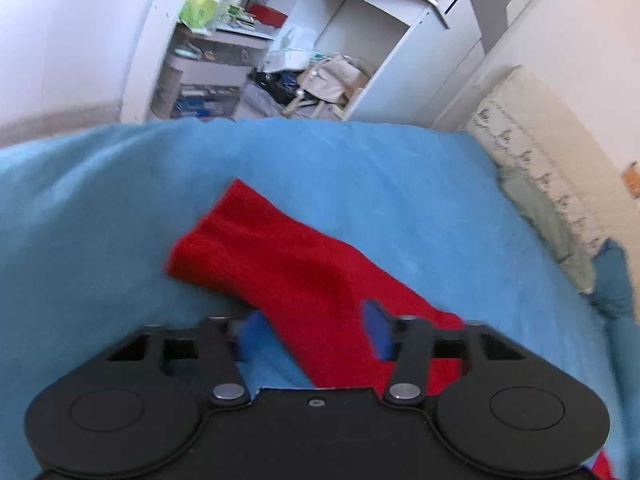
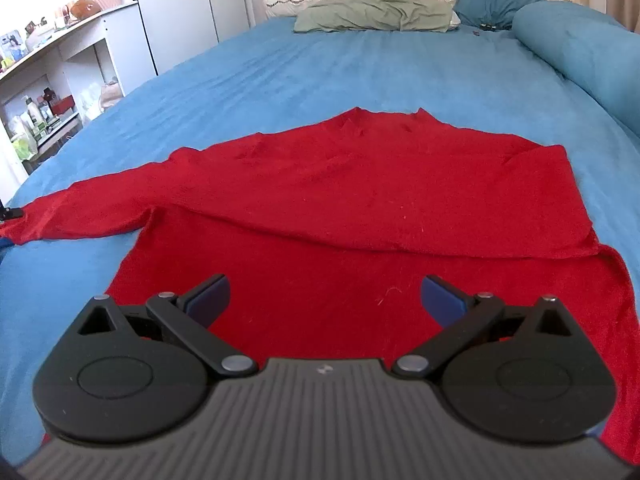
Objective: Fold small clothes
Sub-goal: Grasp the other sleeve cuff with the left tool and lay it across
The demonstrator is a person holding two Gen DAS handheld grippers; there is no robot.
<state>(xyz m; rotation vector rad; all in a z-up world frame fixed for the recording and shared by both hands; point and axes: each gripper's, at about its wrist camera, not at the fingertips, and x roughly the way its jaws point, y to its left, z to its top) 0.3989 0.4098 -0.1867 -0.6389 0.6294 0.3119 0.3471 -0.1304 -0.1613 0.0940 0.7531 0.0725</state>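
Left wrist view: left gripper tilts down over the blue bedspread, its blue pads either side of the red sweater's sleeve, which runs toward 11 o'clock; whether they pinch it I cannot tell. Right gripper also pitches down, jaws wide apart above the red sweater, spread flat, neck at 12 o'clock, pillows beyond.

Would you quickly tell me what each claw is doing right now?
Left claw: partly closed around the red sweater's sleeve; a firm grip cannot be told.
Right claw: open, holding nothing, above the red sweater.
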